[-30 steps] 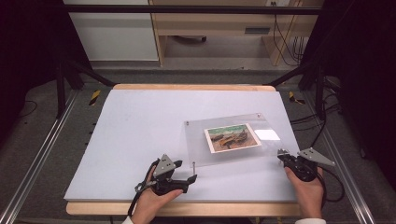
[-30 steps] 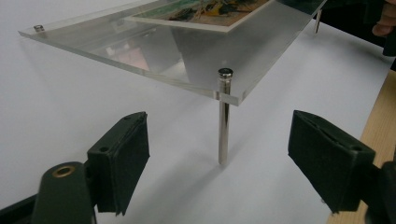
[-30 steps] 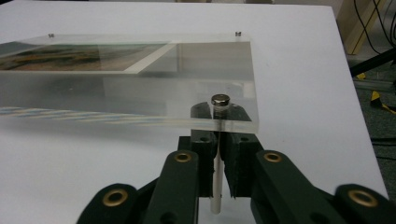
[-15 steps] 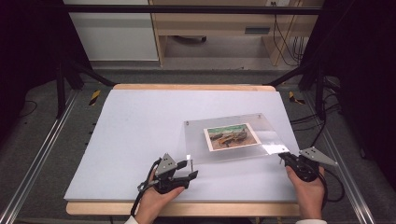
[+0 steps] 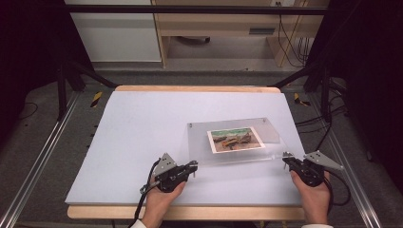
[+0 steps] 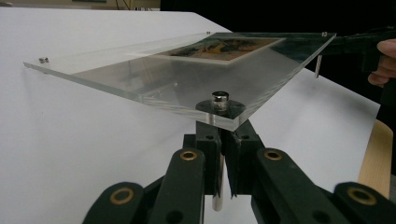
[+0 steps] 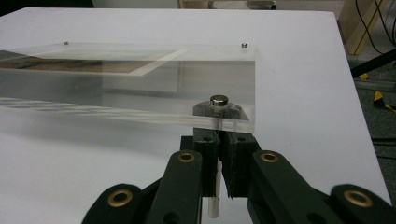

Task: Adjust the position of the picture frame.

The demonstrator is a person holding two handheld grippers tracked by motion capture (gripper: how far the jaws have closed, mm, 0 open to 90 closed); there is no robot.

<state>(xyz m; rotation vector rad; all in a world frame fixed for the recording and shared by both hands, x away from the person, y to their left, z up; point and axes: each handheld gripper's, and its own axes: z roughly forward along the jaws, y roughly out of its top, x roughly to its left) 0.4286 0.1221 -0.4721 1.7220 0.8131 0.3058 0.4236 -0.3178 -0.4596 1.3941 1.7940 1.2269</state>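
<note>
Clear acrylic frame (image 5: pixel 237 142) — corner pins clamped, left claw (image 5: pixel 192 165), right claw (image 5: pixel 286 159)

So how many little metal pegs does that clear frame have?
4, one per corner of the acrylic photo frame: two near pegs clamped in the grippers, two at far corners.

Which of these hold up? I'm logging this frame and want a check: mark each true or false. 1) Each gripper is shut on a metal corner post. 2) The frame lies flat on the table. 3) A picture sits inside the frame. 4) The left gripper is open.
1) True: left gripper and right gripper each clamp a metal corner post of the clear acrylic photo frame.
2) False: its near edge is raised off the white table.
3) True: a picture sits inside.
4) False: it is shut on a post.
</note>
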